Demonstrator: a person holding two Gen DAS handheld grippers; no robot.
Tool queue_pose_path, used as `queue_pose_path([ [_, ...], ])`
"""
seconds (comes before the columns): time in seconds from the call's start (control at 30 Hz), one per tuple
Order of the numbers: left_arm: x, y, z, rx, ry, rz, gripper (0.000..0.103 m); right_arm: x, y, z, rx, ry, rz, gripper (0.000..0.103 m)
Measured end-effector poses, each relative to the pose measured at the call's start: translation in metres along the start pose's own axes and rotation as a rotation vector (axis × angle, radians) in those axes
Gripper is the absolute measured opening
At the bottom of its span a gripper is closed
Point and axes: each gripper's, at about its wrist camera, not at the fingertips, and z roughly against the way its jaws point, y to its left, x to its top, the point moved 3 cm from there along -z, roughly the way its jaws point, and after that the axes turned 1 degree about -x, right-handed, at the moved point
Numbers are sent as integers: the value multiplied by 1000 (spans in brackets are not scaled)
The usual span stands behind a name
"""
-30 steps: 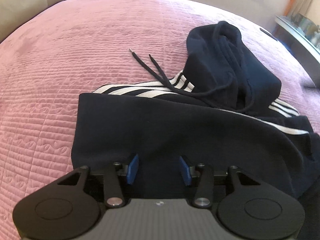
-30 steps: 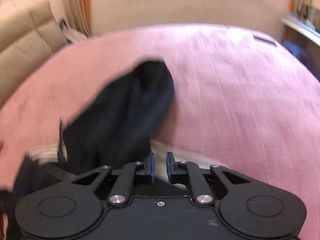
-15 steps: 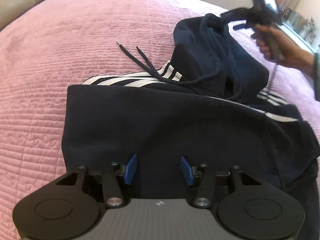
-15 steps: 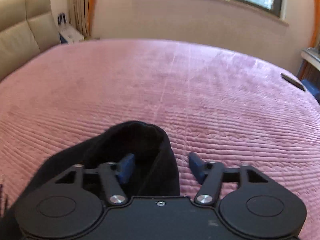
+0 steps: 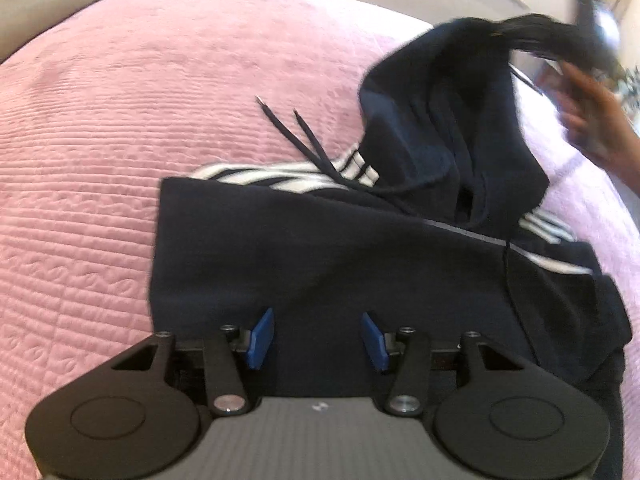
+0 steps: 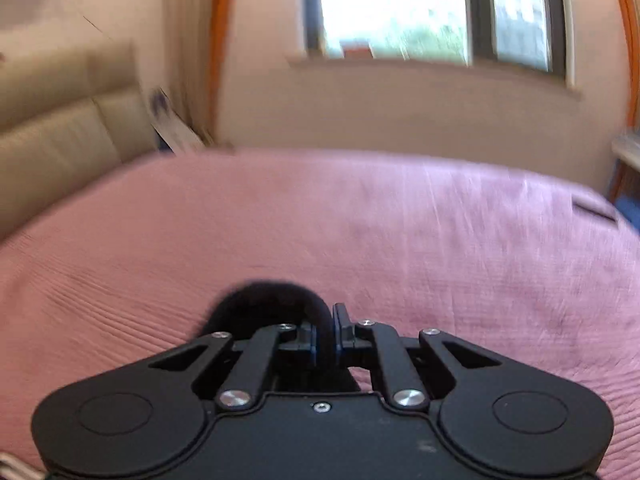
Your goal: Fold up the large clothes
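Observation:
A navy hoodie (image 5: 320, 260) with white sleeve stripes lies folded on the pink bed (image 5: 120, 120). Its hood (image 5: 440, 120) is pulled up at the far right, and two drawstrings (image 5: 308, 140) trail to the left. My left gripper (image 5: 318, 336) hovers open over the hoodie's near edge, blue pads apart and dark fabric below them. My right gripper (image 6: 325, 332) is closing, its pads pinching the hood's edge (image 6: 264, 304). In the left wrist view that gripper is a dark blur in a person's hand (image 5: 592, 120).
The pink quilted bed (image 6: 440, 240) stretches ahead to a beige wall under a window (image 6: 400, 8). A beige padded headboard (image 6: 60, 128) stands at the left. A shelf edge (image 6: 628, 148) shows at the far right.
The right gripper opened around the hood's edge, then closed on it and lifted it, its view swinging up toward the window. The left gripper stayed over the hoodie.

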Motion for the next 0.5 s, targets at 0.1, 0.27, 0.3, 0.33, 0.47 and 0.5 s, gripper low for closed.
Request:
queue_pose_path([
  [0.1, 0, 1, 18, -2, -19, 36, 52, 14, 23, 84, 62, -121, 23, 11],
  [0.27, 0, -10, 58, 4, -91, 29, 52, 18, 59, 208, 214, -201, 70, 11],
  [0.3, 0, -12, 67, 9, -110, 29, 52, 15, 67, 228, 252, -196, 80, 11],
  [0.33, -1, -13, 77, 12, -130, 32, 52, 11, 75, 246, 293, -185, 92, 12],
  [0.47, -3, -13, 107, 33, -176, 39, 53, -23, 110, 301, 407, -96, 189, 14],
  [0.5, -5, -12, 113, 43, -182, 39, 53, -36, 118, 310, 433, -57, 210, 15],
])
